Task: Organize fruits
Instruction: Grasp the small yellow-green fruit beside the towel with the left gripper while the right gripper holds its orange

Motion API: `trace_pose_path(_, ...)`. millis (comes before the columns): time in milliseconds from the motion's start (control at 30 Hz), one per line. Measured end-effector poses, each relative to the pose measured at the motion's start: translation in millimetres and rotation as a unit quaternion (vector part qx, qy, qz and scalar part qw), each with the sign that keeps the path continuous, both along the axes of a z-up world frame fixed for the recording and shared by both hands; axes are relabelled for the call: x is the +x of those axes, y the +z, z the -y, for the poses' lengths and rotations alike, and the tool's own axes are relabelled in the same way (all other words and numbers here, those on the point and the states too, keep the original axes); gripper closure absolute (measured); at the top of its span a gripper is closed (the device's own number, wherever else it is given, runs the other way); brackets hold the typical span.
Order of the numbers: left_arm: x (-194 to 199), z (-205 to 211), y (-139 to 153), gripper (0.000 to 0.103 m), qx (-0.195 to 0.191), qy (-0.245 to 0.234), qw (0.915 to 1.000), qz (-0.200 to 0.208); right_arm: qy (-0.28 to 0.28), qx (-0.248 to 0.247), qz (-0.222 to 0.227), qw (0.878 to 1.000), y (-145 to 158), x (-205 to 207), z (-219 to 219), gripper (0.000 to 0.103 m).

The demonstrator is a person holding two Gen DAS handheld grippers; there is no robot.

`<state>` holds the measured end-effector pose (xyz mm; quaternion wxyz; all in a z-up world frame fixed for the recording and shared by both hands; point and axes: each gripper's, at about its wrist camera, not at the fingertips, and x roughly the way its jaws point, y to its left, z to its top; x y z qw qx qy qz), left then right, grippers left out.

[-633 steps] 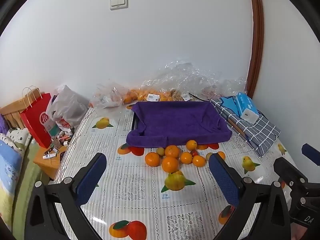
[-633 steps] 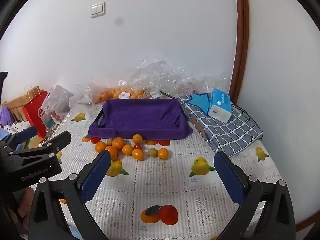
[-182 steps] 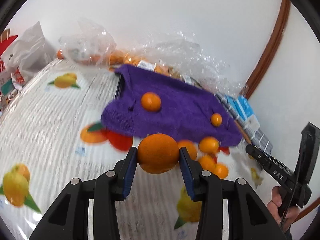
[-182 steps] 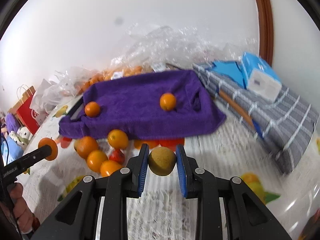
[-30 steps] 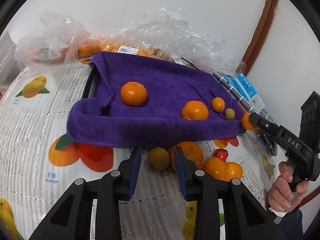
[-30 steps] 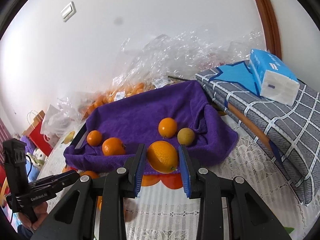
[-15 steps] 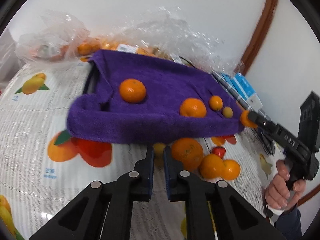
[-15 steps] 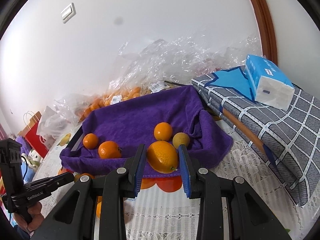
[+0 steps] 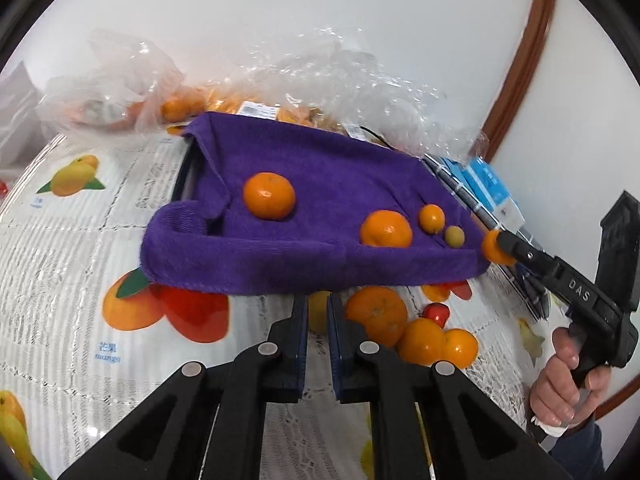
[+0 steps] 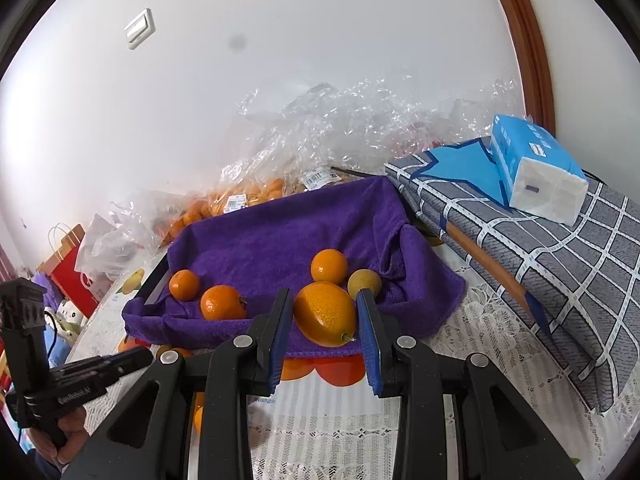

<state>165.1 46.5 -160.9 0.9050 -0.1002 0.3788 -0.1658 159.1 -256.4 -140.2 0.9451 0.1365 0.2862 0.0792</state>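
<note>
A tray lined with a purple towel (image 9: 328, 184) holds three oranges and a small yellow-green fruit (image 9: 454, 236); it also shows in the right wrist view (image 10: 280, 236). My left gripper (image 9: 317, 312) is nearly shut with nothing between the pads, just in front of a yellowish fruit (image 9: 318, 316) on the table before the tray. Several loose oranges (image 9: 376, 314) and a small red fruit (image 9: 436, 312) lie beside it. My right gripper (image 10: 325, 320) is shut on an orange (image 10: 325, 314), held above the tray's front right edge.
Clear plastic bags of oranges (image 10: 248, 196) lie behind the tray. A folded grey checked cloth (image 10: 560, 248) with a blue tissue pack (image 10: 536, 168) lies right of it. A red paper bag (image 10: 70, 276) stands far left. The tablecloth (image 9: 72, 280) has printed fruit.
My left gripper has closed from around the yellowish fruit to nearly shut, without holding it. My right gripper has carried its orange closer to the tray.
</note>
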Motion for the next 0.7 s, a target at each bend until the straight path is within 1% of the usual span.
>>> trace_pose_path(100, 8, 1, -6, 0.093, 0.009, 0.002, 0.9996, -0.025, 0.000, 0.004, -0.006, 1.000, -2, 3, 2, 0.071)
trace_pose_path(233, 2, 4, -1, 0.093, 0.006, -0.005, 1.0000, -0.001, -0.003, 0.006, -0.001, 1.000, 1, 0, 3, 0.071)
trace_pose_path(300, 0, 2, 0, 0.093, 0.001, -0.003, 1.0000, 0.002, -0.005, 0.005, 0.006, 1.000, 3, -2, 3, 0.071)
trace_pose_path(400, 5, 3, -6, 0.093, 0.002, -0.010, 0.9997, -0.021, -0.006, 0.006, 0.007, 1.000, 3, -2, 4, 0.071)
trace_pose_path(433, 8, 5, -9, 0.093, 0.009, -0.016, 0.9993, -0.032, -0.006, 0.008, 0.006, 1.000, 3, -2, 4, 0.071)
trace_pose_path(500, 8, 10, -10, 0.093, 0.022, -0.019, 0.9990, -0.034, -0.006, 0.010, 0.001, 1.000, 2, 0, 5, 0.071)
trace_pose_path(533, 7, 12, -10, 0.092, 0.027, -0.021, 0.9989, -0.033, -0.006, 0.011, -0.001, 1.000, 1, 1, 5, 0.071)
trace_pose_path(567, 8, 15, -11, 0.087, 0.037, -0.023, 0.9984, -0.038, -0.006, 0.012, -0.001, 1.000, 2, 1, 5, 0.071)
trace_pose_path(633, 9, 19, -12, 0.083, 0.051, -0.021, 0.9977, -0.040, -0.005, 0.011, 0.004, 1.000, 3, -1, 5, 0.071)
trace_pose_path(667, 9, 21, -12, 0.081, 0.055, -0.021, 0.9975, -0.039, -0.004, 0.009, 0.007, 1.000, 4, -1, 4, 0.071)
trace_pose_path(700, 9, 20, -12, 0.081, 0.055, -0.020, 0.9975, -0.039, -0.002, 0.007, 0.010, 1.000, 4, -2, 3, 0.071)
